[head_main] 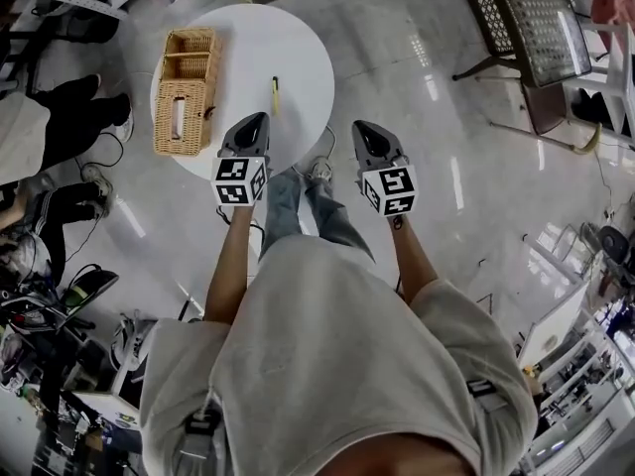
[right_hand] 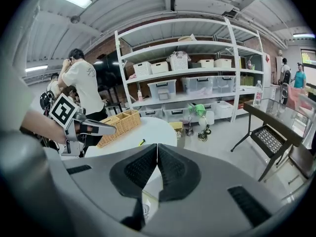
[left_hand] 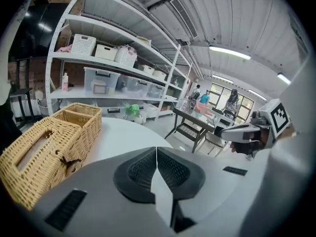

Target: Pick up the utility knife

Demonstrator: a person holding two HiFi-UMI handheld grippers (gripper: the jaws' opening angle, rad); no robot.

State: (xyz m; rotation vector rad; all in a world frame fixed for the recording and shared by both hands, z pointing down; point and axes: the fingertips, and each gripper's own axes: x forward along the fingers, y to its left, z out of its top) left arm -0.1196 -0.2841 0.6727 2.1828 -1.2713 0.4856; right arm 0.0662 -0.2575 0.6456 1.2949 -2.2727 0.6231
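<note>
The utility knife [head_main: 275,95] is a slim yellow one lying on the round white table [head_main: 298,48], right of a wicker basket [head_main: 185,91]. My left gripper [head_main: 260,117] hovers over the table's near edge, just short of the knife, jaws shut and empty. My right gripper [head_main: 359,125] hangs beside the table's right edge over the floor, also shut with nothing in it. In the right gripper view the knife [right_hand: 141,142] shows small on the table [right_hand: 155,127], with the left gripper [right_hand: 94,127] in front of the basket [right_hand: 118,121]. The left gripper view shows the basket [left_hand: 49,147] but no knife.
A black mesh chair [head_main: 526,28] stands at the far right. Seated people's legs [head_main: 69,117] and cables lie left of the table. Storage shelves with bins [right_hand: 197,85] line the wall. A person in a white shirt [right_hand: 81,85] stands behind the table.
</note>
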